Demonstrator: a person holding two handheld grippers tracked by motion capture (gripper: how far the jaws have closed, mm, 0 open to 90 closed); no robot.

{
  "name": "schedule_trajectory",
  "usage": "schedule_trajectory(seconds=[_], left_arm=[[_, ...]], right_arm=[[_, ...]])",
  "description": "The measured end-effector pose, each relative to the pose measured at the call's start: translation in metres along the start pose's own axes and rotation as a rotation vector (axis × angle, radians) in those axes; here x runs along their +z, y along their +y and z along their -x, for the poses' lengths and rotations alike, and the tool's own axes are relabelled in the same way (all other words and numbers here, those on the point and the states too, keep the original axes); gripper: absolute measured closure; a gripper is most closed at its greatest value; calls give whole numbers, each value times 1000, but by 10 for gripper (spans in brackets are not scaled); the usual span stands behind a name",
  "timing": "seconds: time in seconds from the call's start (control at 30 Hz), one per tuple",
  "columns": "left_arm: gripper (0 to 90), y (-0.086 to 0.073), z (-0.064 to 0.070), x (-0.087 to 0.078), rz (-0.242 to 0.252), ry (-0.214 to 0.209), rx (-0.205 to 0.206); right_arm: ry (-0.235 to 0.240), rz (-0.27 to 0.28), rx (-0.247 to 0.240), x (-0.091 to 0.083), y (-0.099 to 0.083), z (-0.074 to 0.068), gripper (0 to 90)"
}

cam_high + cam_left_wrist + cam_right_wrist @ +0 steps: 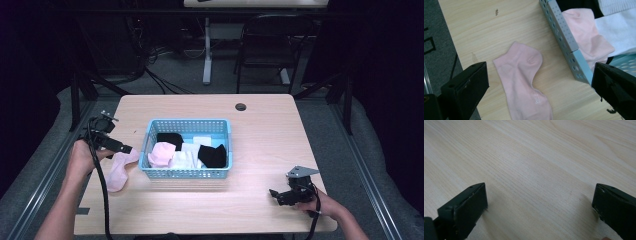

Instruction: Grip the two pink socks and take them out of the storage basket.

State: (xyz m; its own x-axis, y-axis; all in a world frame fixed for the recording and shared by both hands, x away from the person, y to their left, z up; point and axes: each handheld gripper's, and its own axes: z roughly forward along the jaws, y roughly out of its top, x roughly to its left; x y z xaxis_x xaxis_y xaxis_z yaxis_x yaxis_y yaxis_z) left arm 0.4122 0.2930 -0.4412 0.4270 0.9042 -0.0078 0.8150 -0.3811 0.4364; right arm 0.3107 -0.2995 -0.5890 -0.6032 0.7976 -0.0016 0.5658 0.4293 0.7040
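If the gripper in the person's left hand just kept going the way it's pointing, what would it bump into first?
Probably the pink sock lying flat on the table: it sits between the left gripper's open jaws, beside the blue basket.

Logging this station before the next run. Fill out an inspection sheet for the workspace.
Surface: light wood table, small dark marks near the left edge.
Job's things: blue basket holding pink, white and black socks; pink sock flat on the table beside it.
Clutter: nothing seen.
Grippers: left claw open above the pink sock; right claw open over bare wood.
Cables: black cable trailing from the left claw.
Surroundings: black chair, dark curtains.
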Motion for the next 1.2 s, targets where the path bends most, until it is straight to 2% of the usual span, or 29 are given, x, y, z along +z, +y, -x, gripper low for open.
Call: schedule_trajectory(seconds=[0.13, 0.3, 0.67, 0.9, 0.93, 1.07, 1.2], left_arm=[[2, 4, 5, -3, 14, 0, 15], [0, 12, 15, -6, 30, -23, 53], [0, 28, 39, -2, 54, -57, 116], [0, 42, 60, 6, 53, -83, 175], [0, 42, 60, 6, 53, -83, 175], [4, 51, 77, 16, 30, -102, 219], [45, 54, 87, 24, 13, -109, 244]], right_arm=[[-2, -4, -3, 0, 0, 0, 0], [1, -1, -1, 0, 0, 0, 0], [1, -1, -1, 0, 0, 0, 0], [1, -1, 0, 0, 0, 0, 0], [1, -1, 0, 0, 0, 0, 0], [1, -1, -1, 0, 0, 0, 0], [0, 0, 0, 0, 0, 0, 0]])
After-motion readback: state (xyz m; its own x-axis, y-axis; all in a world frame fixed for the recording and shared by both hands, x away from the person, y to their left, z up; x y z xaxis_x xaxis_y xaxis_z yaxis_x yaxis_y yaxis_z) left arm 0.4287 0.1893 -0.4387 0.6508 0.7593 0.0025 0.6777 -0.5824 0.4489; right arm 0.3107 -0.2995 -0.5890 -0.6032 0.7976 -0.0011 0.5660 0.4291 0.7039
